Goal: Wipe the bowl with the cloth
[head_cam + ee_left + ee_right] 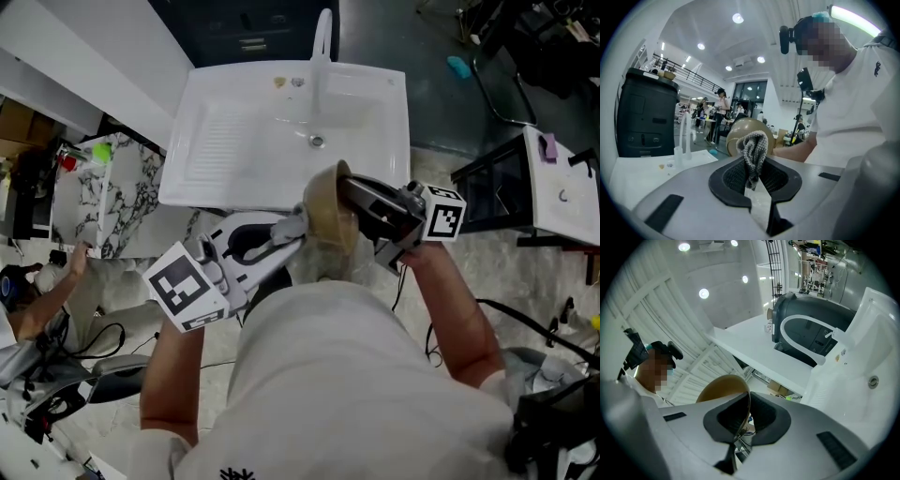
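- Right gripper [349,195]: jaws nearly together, pinching the thin rim of a tan, round, smooth-walled bowl [324,212]; in the right gripper view the bowl wall [720,386] runs straight between the pads of the gripper [740,423].
- Bowl is held in the air, tipped on its side, in front of the person's chest and just past the near edge of a white ceramic sink [375,141] w/ a ribbed drainboard.
- Left gripper [298,225]: jaws pressed onto a grey knitted cloth [755,149]; the bunched cloth sticks up out of the gripper [754,180].
- In the left gripper view the bowl's rounded outer side [739,129] sits right behind the cloth; the cloth looks to be against it, but contact isn't clear.
- The 2 grippers point at each other from opposite sides of the bowl.
- White faucet [322,37] stands at the sink's far edge, well apart from the bowl.
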